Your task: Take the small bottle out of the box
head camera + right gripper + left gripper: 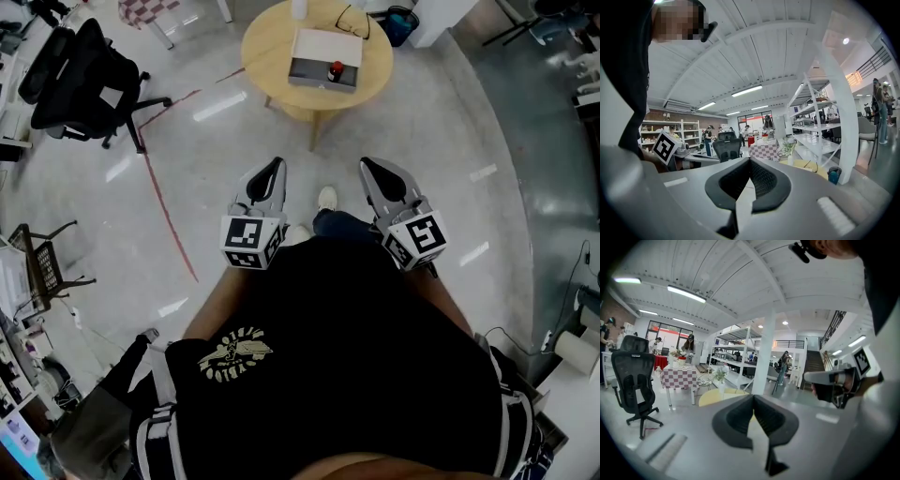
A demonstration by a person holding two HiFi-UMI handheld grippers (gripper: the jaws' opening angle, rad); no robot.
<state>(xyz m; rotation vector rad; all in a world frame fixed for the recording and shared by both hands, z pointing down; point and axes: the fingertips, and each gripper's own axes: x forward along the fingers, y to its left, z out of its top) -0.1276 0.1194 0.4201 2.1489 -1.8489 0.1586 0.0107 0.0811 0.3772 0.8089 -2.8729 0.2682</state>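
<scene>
A round wooden table (267, 42) stands far ahead in the head view. On it lies an open white and grey box (319, 47). A small bottle with a red cap (336, 69) stands inside the box near its front wall. My left gripper (275, 170) and right gripper (367, 169) are held side by side close to my body, well short of the table. Both have their jaws shut with nothing between them, as their own views show for the left gripper (753, 397) and the right gripper (750, 160). The table top (807, 165) shows beyond the right jaws.
A pair of glasses (353, 19) lies on the table behind the box. A black office chair (84, 75) stands at the left, a blue bin (401, 23) beside the table, and a wire rack (39, 264) at the far left. My shoe (326, 199) is on the grey floor.
</scene>
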